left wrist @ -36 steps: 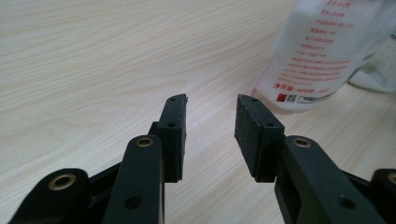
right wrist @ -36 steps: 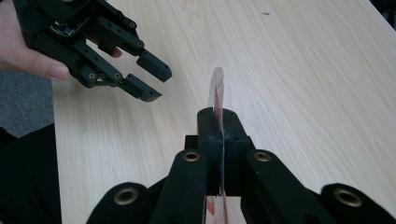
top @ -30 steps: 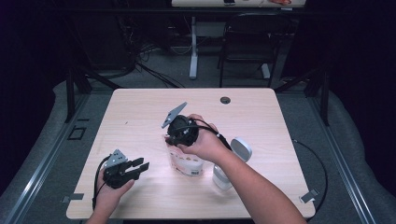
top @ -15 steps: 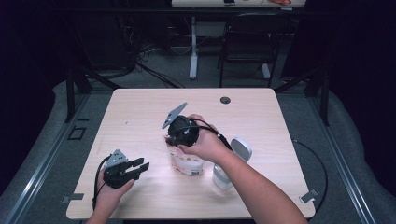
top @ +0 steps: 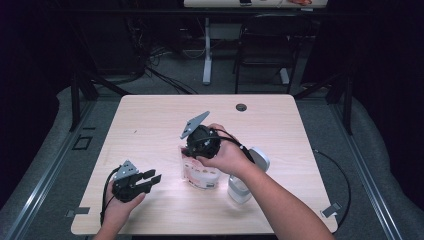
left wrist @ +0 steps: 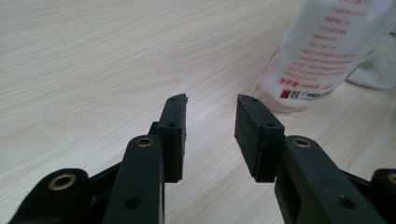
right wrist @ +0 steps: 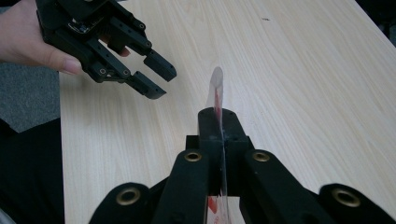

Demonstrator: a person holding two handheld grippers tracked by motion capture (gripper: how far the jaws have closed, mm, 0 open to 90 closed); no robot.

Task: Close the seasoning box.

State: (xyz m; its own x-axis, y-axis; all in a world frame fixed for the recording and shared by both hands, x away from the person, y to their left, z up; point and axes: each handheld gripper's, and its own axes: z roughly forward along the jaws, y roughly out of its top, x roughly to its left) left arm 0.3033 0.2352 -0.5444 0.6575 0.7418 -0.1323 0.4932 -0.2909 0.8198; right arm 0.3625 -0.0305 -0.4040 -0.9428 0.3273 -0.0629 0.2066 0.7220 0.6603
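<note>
- Right gripper [right wrist: 218, 119], centre frame in the high view, jaws clamped on the top edge of the white plastic pouch with red print [top: 200, 175].
- Pouch stands mid-table, just left of a clear jar [top: 239, 189].
- Left gripper [top: 152, 181], lower left, jaws apart, nothing between them.

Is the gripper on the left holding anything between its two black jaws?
No, the left gripper has its jaws apart with only bare table showing between them.

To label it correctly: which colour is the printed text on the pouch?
Red, on the white pouch; the left gripper view shows it best.
</note>
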